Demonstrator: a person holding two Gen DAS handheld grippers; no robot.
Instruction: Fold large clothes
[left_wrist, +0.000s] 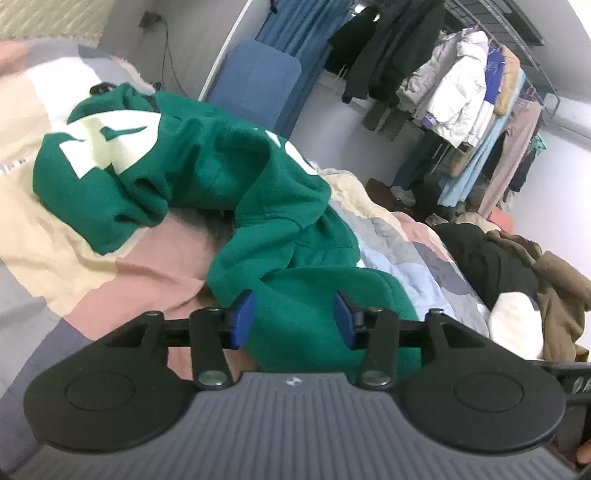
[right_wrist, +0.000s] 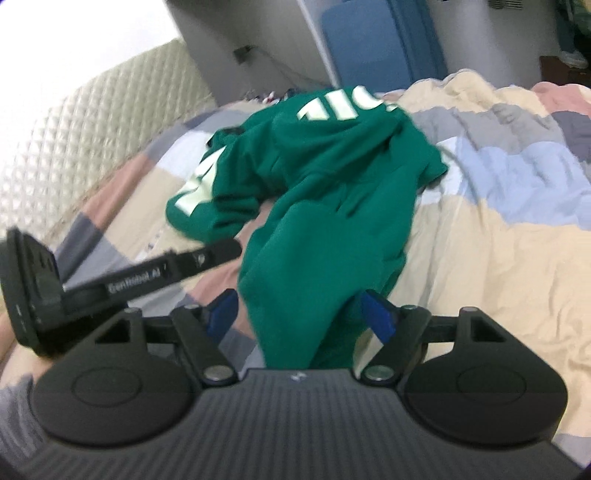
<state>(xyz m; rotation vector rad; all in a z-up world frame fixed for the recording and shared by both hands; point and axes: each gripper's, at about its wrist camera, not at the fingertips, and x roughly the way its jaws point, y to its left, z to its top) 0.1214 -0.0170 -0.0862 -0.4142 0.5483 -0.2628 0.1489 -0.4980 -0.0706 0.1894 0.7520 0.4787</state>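
A green hoodie (left_wrist: 207, 173) with large cream lettering lies bunched and stretched across the patchwork quilt (left_wrist: 92, 251). Its near edge runs between the blue pads of my left gripper (left_wrist: 293, 319), whose jaws stand apart with the cloth filling the gap. In the right wrist view the hoodie (right_wrist: 325, 192) trails back from my right gripper (right_wrist: 301, 314), whose blue pads also stand wide with a green fold between them. Part of the left gripper shows as a black bar (right_wrist: 155, 273) at the left of the right wrist view.
A pile of dark and brown clothes (left_wrist: 517, 277) lies on the bed at the right. A rack of hanging coats (left_wrist: 461, 85) stands beyond. A blue upright panel (left_wrist: 255, 77) leans at the wall. A quilted headboard (right_wrist: 74, 140) is on the left.
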